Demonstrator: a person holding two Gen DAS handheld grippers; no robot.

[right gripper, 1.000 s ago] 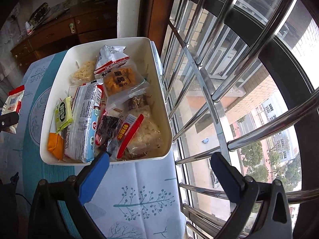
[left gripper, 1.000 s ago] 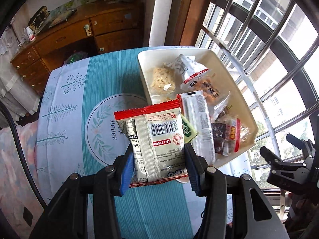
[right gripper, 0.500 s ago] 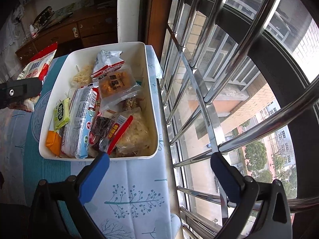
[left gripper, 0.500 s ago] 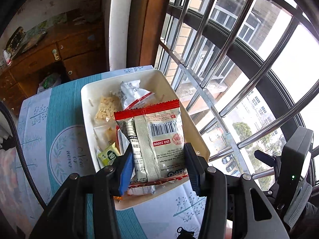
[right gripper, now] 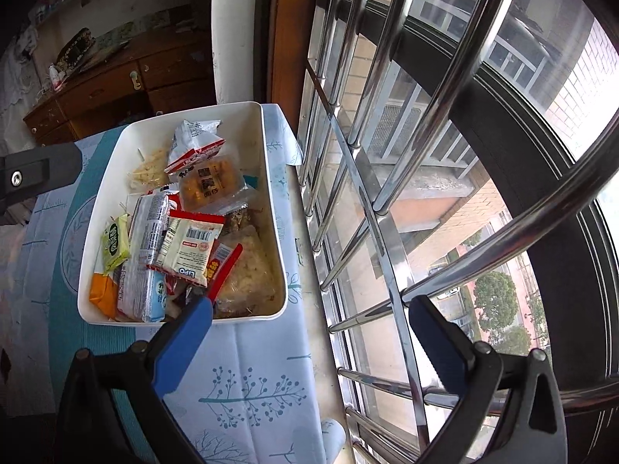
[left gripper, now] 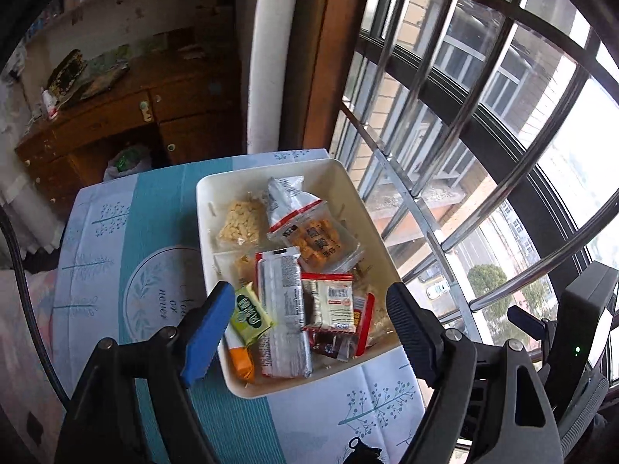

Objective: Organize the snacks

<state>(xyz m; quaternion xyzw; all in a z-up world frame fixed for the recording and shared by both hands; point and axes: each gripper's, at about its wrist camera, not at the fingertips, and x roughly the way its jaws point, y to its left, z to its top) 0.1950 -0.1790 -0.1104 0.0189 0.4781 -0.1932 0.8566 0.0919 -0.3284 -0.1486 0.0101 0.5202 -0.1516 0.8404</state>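
A white bin [left gripper: 350, 183] [right gripper: 276, 208] holds several snack packets on the teal cloth. The red-edged cracker packet [left gripper: 329, 301] [right gripper: 189, 245] lies on top of the pile near the bin's front. A green candy packet [left gripper: 250, 315] [right gripper: 114, 241] and a long silver wafer pack [left gripper: 282, 309] [right gripper: 145, 255] lie beside it. My left gripper [left gripper: 309, 328] is open and empty above the bin's near end. My right gripper [right gripper: 313, 317] is open and empty, over the bin's near right corner and the window sill.
A window with steel bars [right gripper: 387, 193] runs along the right, close to the bin. The tablecloth [left gripper: 151, 294] spreads left of the bin. A wooden dresser [left gripper: 108, 127] stands behind the table. The right gripper's body [left gripper: 580, 321] shows at the lower right.
My left gripper has opened and let go of the red-edged cracker packet, which now lies in the bin. The right gripper has barely moved.
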